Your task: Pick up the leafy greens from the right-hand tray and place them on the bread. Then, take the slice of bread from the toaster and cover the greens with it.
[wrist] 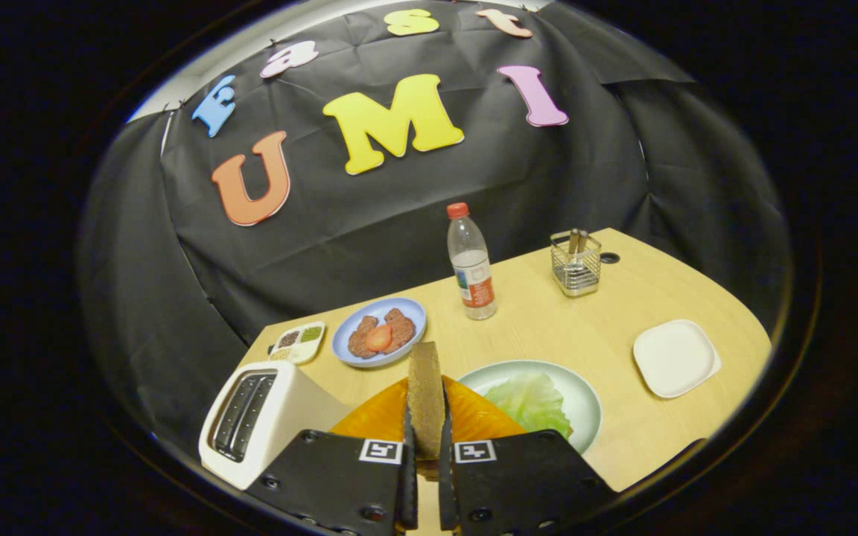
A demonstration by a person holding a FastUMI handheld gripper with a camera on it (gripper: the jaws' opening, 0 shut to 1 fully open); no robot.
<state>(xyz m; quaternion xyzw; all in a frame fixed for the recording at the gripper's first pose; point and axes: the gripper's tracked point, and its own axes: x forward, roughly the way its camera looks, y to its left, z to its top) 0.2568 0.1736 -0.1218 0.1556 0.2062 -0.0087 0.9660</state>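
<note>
My gripper (pixel 426 435) is shut on a brown slice of bread (pixel 426 383), which stands on edge between the fingers, raised above the table. Under and just beyond the fingers lies an orange plate (pixel 373 418); the gripper body and the held slice hide its middle. Leafy greens (pixel 529 402) lie on a pale green plate (pixel 587 402) just ahead of the fingers, to the right of the orange plate. The white toaster (pixel 250 417) stands left of the fingers, its two slots looking dark and empty.
On the wooden table (pixel 548 335), a blue plate (pixel 378 331) with brown patties and a tomato slice sits beyond the orange plate. Left of it is a small seasoning tray (pixel 297 342). Farther back stand a water bottle (pixel 471 264) and a wire utensil holder (pixel 576 263). A white square dish (pixel 675 357) lies right.
</note>
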